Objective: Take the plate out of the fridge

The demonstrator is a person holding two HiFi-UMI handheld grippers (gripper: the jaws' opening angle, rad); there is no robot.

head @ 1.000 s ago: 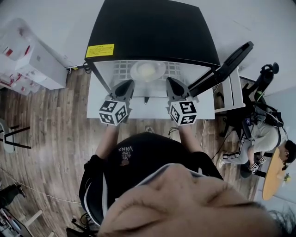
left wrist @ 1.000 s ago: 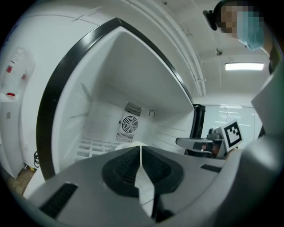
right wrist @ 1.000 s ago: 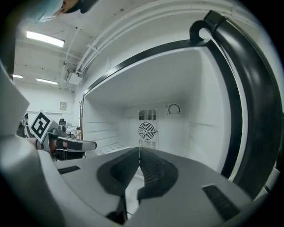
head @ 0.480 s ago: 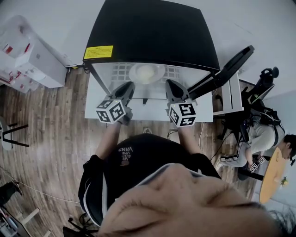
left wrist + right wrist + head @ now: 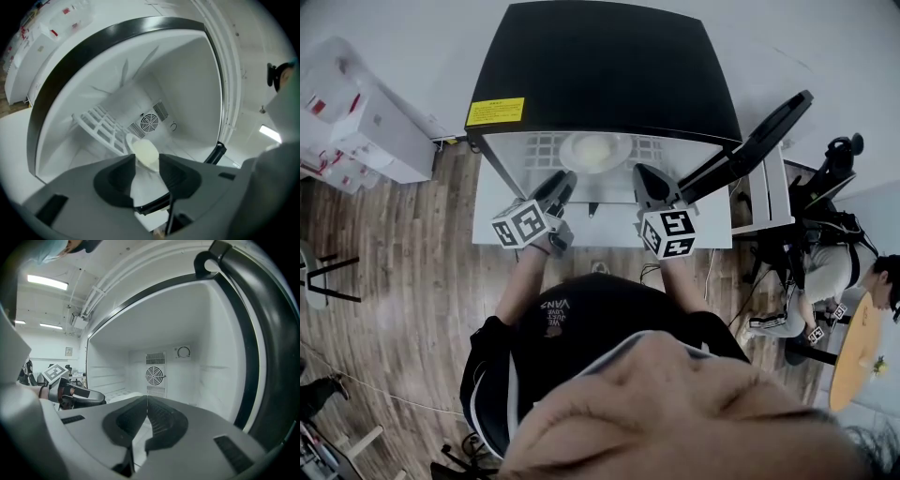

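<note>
The black-topped fridge stands open with a white inside. A pale round plate lies on its floor, near the white wire rack and the fan grille. My left gripper is at the opening's left front. Its jaws are opening, and the plate shows beyond the tips with nothing pressed between them. My right gripper is at the opening's right front. Its jaws are shut with nothing in them, pointing at the back wall.
The fridge door hangs open at the right. The fridge rests on a white platform over wooden floor. White boxes are stacked at the left. A person sits at the far right by a round table.
Both grippers have edged a little toward the fridge opening. The left one has turned slightly to the left.
</note>
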